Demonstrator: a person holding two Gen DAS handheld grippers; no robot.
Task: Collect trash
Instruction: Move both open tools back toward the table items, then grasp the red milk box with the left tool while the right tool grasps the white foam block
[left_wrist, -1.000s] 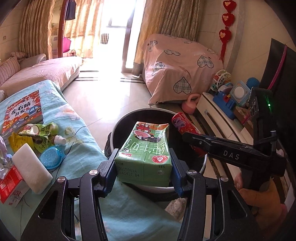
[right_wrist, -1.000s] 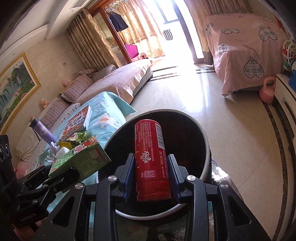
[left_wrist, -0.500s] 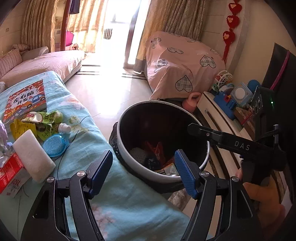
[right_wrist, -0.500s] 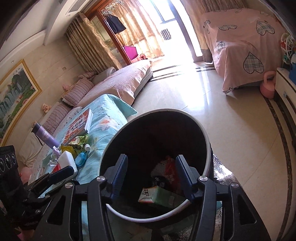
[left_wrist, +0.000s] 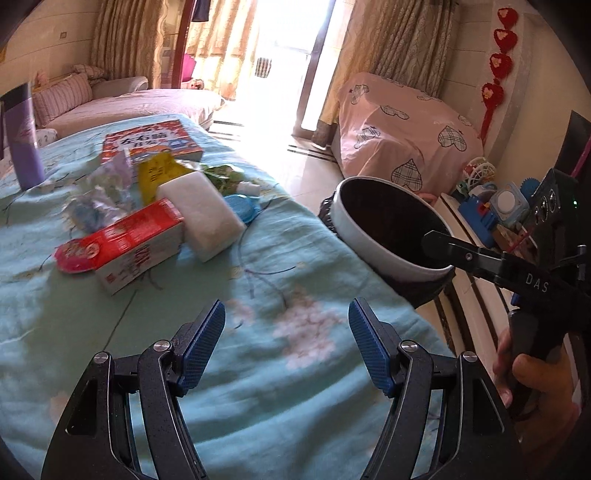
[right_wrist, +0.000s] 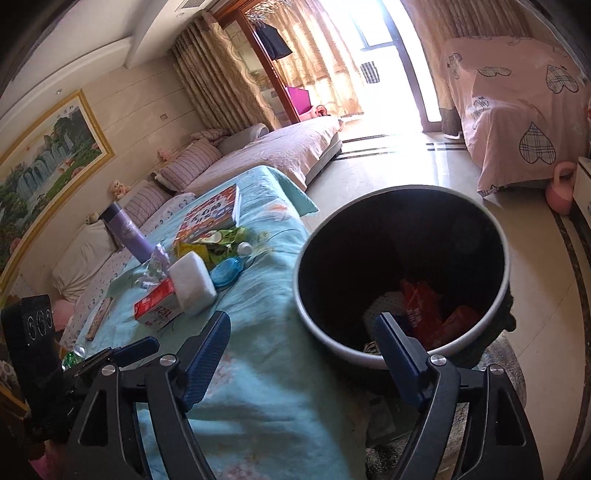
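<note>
1. In the left wrist view, the left tool (left_wrist: 286, 343) is held spread apart and empty over the turquoise-covered bench (left_wrist: 258, 387); trash, a red carton (left_wrist: 138, 245) among it, is seen piled further back, left of the bin (left_wrist: 388, 236)
2. In the right wrist view, the right tool (right_wrist: 303, 354) is seen opening, with nothing between its pads, at the bin's (right_wrist: 328, 334) near rim; red wrappers (right_wrist: 428, 312) are seen inside

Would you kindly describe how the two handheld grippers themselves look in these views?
The left gripper and right gripper are alike: matte black linkage arms with silver pivot screws and textured blue finger pads. The right one's side reads "DAS" in white, with a green indicator light on its body.
</note>
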